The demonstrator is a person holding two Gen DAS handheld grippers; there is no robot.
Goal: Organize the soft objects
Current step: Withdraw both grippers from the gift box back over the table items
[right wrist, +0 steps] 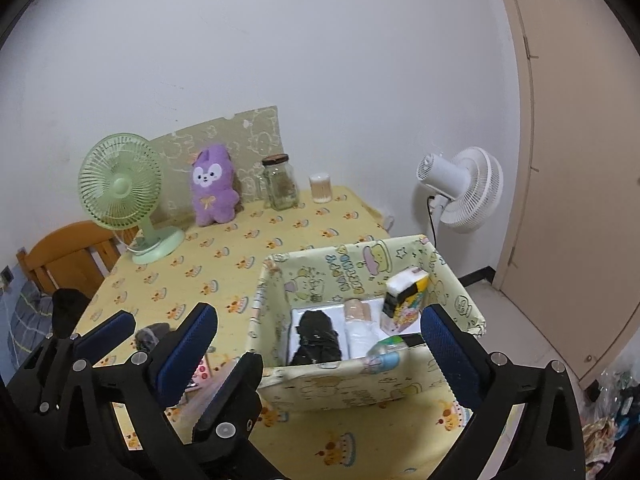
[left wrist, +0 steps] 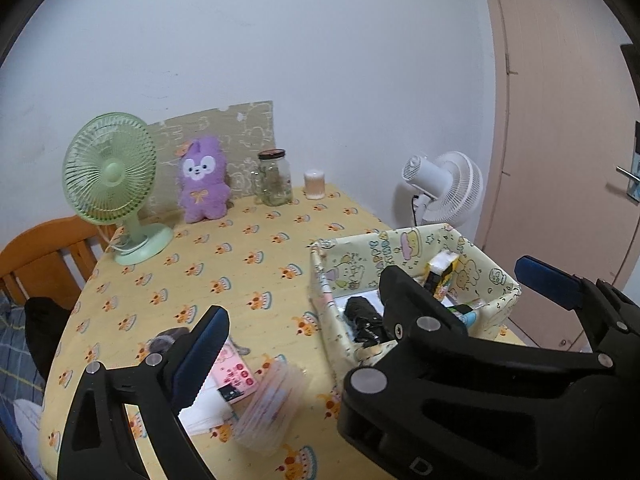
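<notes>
A fabric storage box (right wrist: 344,380) with cartoon print stands on the yellow table; it also shows in the left wrist view (left wrist: 320,280). Inside lie a black rolled item (right wrist: 318,336), a white roll (right wrist: 360,334), a tissue pack (right wrist: 404,294) and a small bottle (right wrist: 386,354). On the table left of the box lie a pink packet (left wrist: 234,376), a clear plastic pack (left wrist: 272,404) and a grey soft item (left wrist: 168,340). My left gripper (left wrist: 372,316) is open above these items. My right gripper (right wrist: 320,354) is open, its fingers straddling the box's near wall.
A green desk fan (left wrist: 110,172), a purple plush (left wrist: 202,180), a glass jar (left wrist: 274,178) and a small cotton-swab container (left wrist: 315,185) stand at the table's far edge. A white floor fan (right wrist: 464,188) and a door stand right. A wooden chair (left wrist: 40,260) is left.
</notes>
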